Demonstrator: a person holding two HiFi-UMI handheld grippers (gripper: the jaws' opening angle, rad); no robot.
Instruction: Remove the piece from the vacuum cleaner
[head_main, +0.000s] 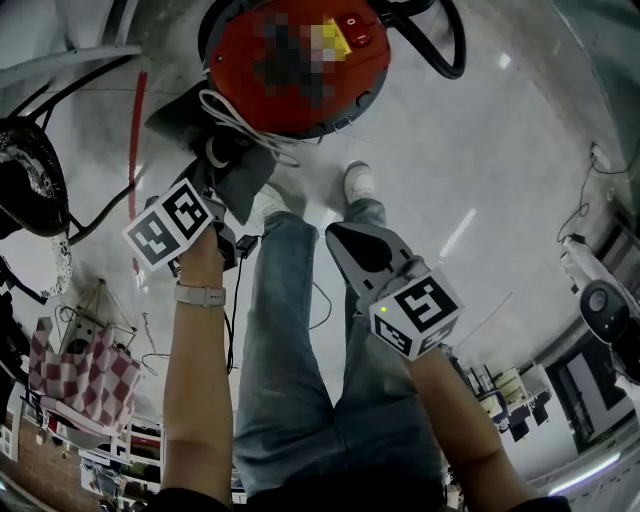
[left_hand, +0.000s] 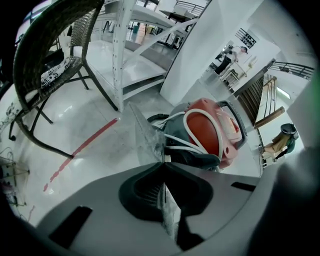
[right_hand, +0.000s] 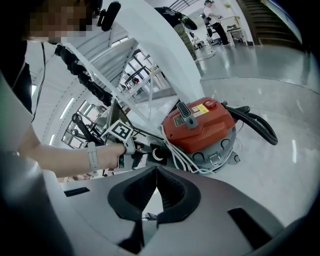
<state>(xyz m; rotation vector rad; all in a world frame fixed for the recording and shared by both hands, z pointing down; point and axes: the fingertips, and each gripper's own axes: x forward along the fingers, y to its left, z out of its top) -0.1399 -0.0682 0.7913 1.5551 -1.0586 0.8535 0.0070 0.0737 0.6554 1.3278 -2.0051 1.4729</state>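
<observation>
Left gripper (left_hand: 162, 165): jaws clamped on the edge of a thin grey piece (left_hand: 145, 132), held just beside the red vacuum cleaner (head_main: 300, 60). Right gripper (right_hand: 156, 170): jaws together, empty, apart from the cleaner over bare floor (head_main: 480, 150).

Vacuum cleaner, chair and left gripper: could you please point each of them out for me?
Vacuum cleaner (right_hand: 210, 129), right gripper view, on its red lid.
Chair (left_hand: 37, 45), left gripper view, on its woven backrest.
Left gripper (left_hand: 163, 161), left gripper view, where its fingertips meet, shut on a thin clear sheet (left_hand: 144, 134).
</observation>
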